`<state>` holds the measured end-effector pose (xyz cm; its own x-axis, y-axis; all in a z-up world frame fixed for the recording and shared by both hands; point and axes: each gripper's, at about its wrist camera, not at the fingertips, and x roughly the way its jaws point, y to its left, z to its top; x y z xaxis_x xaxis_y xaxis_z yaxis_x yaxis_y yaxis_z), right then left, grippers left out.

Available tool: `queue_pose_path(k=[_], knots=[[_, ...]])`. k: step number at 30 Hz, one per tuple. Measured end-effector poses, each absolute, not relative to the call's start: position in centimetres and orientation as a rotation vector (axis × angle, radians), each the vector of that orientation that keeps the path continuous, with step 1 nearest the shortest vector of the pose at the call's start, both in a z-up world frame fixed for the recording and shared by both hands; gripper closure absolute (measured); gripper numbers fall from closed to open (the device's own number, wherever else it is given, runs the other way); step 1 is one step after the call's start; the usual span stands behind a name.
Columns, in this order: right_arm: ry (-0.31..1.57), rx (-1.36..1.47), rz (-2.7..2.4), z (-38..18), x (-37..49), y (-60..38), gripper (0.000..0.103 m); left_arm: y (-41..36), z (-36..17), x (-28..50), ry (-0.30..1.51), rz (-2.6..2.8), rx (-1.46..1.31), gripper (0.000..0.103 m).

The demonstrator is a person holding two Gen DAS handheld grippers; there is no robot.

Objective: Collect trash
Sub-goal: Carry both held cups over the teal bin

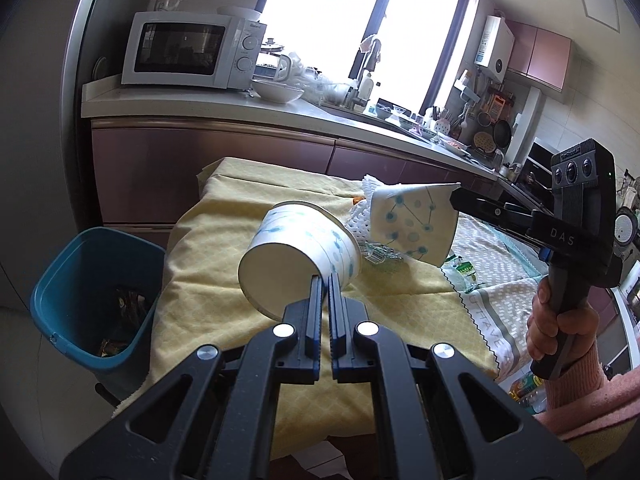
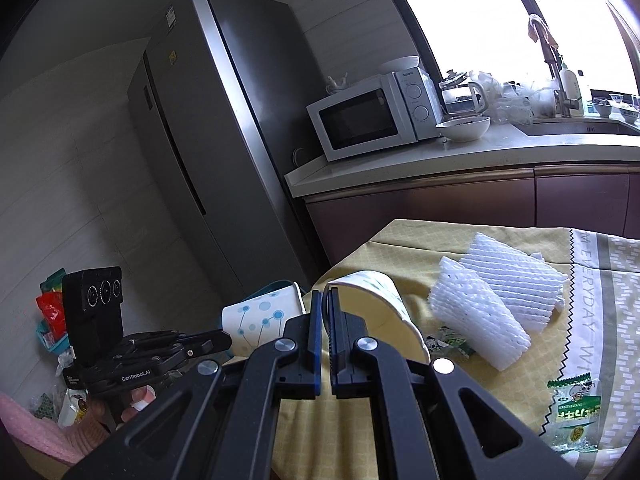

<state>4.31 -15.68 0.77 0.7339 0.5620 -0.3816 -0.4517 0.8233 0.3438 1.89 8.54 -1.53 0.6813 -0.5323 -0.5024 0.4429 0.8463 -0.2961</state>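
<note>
Left wrist view: The setting is a kitchen with a counter [image 1: 280,114], a microwave [image 1: 192,50] and a bright window. In front stands a tabletop [image 1: 208,280] covered by a yellow cloth. A blue bin [image 1: 84,280] stands on the floor at the tabletop's left edge; wrappers already lie inside it. The left gripper [image 1: 325,280] has its fingers closed narrow on the rim wall of a paper cup [image 1: 300,248], which is lifted clear of the cloth, base toward the camera. At right, a hand [image 1: 556,320] carries the right gripper [image 1: 454,198], whose fingers pinch a second paper cup [image 1: 412,224], also off the cloth. White foam netting [image 1: 360,216] and a green snack wrapper [image 1: 464,272] lie on the tabletop behind the cups.

Right wrist view: A refrigerator [image 2: 224,120] stands left of the counter. The right gripper's fingers are closed narrow on the wall of the second paper cup, mouth toward the camera. The left gripper sits lower left with its paper cup over the bin's edge. Two foam netting sleeves and a wrapper remain on the cloth.

Progress, as a judgement: the task is partly complete. Some trash is binned; both cups are held but not yet dropped; netting and wrappers remain to be collected.
</note>
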Motion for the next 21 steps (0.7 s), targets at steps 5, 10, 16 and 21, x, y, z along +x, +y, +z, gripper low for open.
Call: queue_pose_path(k=[5,10,16,21], knots=[[0.512,0.228,0.607,0.5,5.2,-14.1,0.101,10.0,-1.8,2.0,0.61,-0.509,-0.165,0.1],[0.537,0.22,0.658,0.2,6.3,-12.2,0.101,11.9,-1.9,2.1,0.609,-0.459,-0.18,0.1],[0.551,0.199,0.707,0.1,7.2,-10.0,0.101,14.5,-2.1,2.3,0.604,-0.397,-0.197,0.1],[0.566,0.181,0.744,0.0,8.1,-8.1,0.101,16.4,-2.3,2.3,0.604,-0.349,-0.205,0.1]])
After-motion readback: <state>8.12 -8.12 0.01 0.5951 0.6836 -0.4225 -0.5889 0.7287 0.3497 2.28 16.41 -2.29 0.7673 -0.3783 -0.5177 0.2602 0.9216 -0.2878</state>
